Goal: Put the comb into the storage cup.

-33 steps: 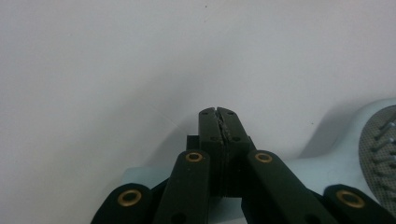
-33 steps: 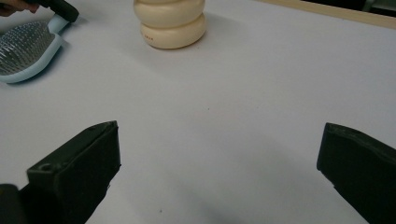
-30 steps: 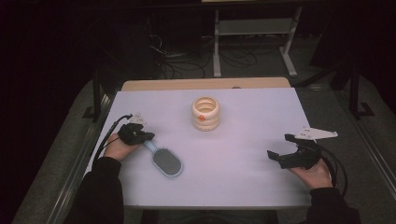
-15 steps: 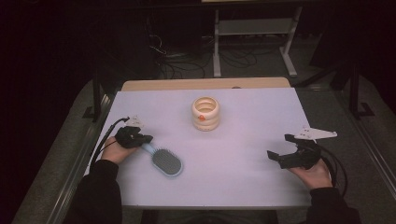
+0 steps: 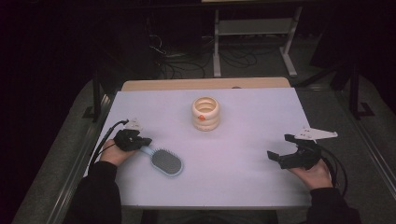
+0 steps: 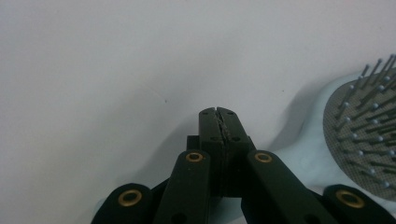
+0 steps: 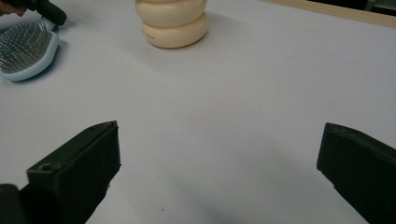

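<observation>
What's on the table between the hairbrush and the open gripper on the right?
Nothing. In the high view the white table is bare from the hairbrush across to the right gripper; the ring stack stands farther back.

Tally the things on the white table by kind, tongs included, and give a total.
Hairbrush: 1, pale blue, at the left tongs
Stack of cream rings: 1
Tongs: 2, left tongs shut, right tongs open
Total: 4
</observation>
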A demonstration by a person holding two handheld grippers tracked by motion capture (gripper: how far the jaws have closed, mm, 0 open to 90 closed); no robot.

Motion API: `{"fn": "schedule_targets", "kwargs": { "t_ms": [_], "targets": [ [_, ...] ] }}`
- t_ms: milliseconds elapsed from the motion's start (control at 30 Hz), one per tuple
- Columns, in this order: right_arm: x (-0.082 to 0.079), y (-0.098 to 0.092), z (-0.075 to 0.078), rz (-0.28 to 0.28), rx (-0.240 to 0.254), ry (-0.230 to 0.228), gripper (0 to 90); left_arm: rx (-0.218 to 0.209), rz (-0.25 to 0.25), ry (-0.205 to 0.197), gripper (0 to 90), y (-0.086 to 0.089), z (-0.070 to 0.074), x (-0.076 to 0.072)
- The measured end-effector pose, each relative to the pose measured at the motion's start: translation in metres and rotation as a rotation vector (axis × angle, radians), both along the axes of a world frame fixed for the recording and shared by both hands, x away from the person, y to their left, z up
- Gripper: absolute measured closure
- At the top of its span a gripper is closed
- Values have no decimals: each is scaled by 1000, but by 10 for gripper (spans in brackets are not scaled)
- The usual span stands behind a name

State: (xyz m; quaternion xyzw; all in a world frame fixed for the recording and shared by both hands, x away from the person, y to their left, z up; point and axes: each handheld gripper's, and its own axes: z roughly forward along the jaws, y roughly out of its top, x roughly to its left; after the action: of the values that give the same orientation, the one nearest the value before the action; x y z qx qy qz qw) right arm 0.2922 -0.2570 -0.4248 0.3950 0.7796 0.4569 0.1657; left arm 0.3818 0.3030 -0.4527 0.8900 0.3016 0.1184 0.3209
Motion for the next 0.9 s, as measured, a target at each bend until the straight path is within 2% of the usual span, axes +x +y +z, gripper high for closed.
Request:
{"fn": "schedule_targets", "kwargs": {
  "t_ms": [333,433,900],
  "targets": [
    [0,0,1,1,1,-2,0,17,4,18,900,4,-2,-11],
    [-1,0,1,1,0,-4,0,35,-1,20,900,4,-3,-15],
    [-1,1,1,9,-3,-1,0,43,0,27,900,9,-3,-33]
  ]
}}
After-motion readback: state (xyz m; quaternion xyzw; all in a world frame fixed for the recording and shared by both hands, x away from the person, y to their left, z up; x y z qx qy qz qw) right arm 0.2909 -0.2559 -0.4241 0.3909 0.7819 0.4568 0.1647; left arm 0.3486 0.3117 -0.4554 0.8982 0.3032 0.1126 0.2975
